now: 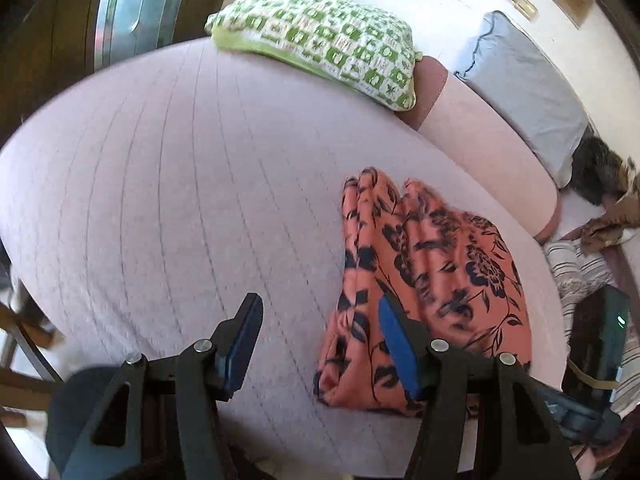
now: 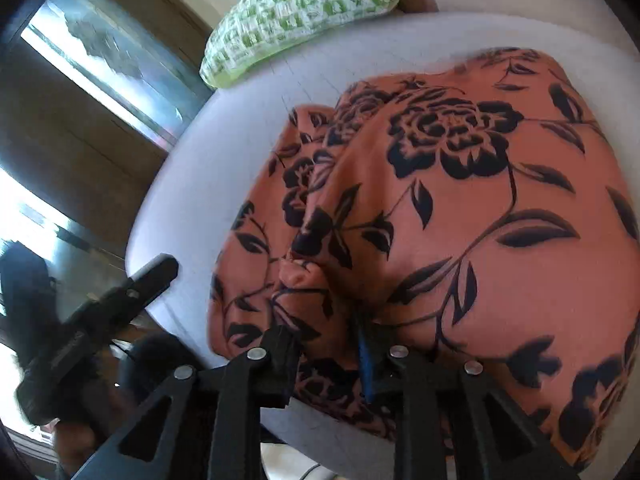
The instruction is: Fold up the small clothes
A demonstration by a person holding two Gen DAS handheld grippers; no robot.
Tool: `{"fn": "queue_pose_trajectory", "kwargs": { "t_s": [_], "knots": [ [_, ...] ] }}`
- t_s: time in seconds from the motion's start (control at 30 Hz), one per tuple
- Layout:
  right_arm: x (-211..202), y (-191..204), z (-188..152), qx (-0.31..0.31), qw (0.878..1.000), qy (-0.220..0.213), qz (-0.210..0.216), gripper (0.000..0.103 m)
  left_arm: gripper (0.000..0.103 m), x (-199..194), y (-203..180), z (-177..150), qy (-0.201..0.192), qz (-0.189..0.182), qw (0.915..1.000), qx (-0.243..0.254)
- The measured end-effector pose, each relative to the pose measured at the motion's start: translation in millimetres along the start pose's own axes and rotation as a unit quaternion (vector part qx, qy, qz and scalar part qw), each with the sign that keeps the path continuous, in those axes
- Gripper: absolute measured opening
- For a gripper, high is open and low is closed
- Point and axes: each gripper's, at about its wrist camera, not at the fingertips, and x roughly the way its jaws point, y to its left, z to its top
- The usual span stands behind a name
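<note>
Left wrist view: my left gripper (image 1: 320,320) hangs released, jaws wide apart, with the orange floral garment (image 1: 432,280) on the lilac bedspread (image 1: 180,180) under its right finger. My right gripper (image 2: 324,332) is clenched on the garment's bunched edge, directly ahead.

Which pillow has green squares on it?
The green pillow at the far edge of the bed. The other pillow, off to the right, is plain grey with no pattern.
</note>
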Motion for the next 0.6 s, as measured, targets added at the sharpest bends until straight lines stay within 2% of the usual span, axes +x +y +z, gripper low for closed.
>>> {"fn": "queue_pose_trajectory", "kwargs": {
  "t_s": [0.03,0.07,0.1,0.13,0.27,0.37,0.43,0.5,0.53,0.57,0.6],
  "knots": [
    [-15,-4,-1,0.007,1.000,-0.013,0.016,0.037,0.061,-1,-3,-1,-0.002,-0.007,1.0000,0.001],
    [-27,-7,-1,0.014,0.999,-0.021,0.025,0.065,0.061,0,-10,-2,-0.001,-0.019,0.9998,0.008],
    [-43,-12,-1,0.021,0.999,-0.042,0.025,0.079,0.061,4,-20,-3,0.006,-0.031,0.9994,0.016],
    [-64,-17,-4,0.027,0.996,-0.078,0.019,0.087,0.061,7,-30,-5,0.014,-0.045,0.9986,0.024],
    [-106,-46,-16,0.063,0.990,-0.124,0.011,0.087,0.064,20,-73,-18,0.051,-0.094,0.9930,0.050],
    [-115,-67,-26,0.093,0.988,-0.126,0.011,0.087,0.063,51,-91,-29,0.106,-0.069,0.9903,0.058],
    [-114,-76,-32,0.104,0.987,-0.125,0.014,0.087,0.061,61,-92,-32,0.127,-0.070,0.9884,0.046],
    [-116,-82,-38,0.108,0.986,-0.125,0.016,0.087,0.022,62,-93,-30,0.131,-0.071,0.9879,0.043],
    [-118,-84,-40,0.110,0.986,-0.125,0.018,0.087,0.011,62,-94,-27,0.137,-0.075,0.9867,0.044],
    [-117,-86,-40,0.113,0.986,-0.125,0.018,0.087,0.010,58,-96,-24,0.132,-0.074,0.9874,0.046],
    [-118,-89,-39,0.113,0.986,-0.123,0.018,0.087,0.010,50,-103,-16,0.108,-0.066,0.9900,0.062]
  ]
}}
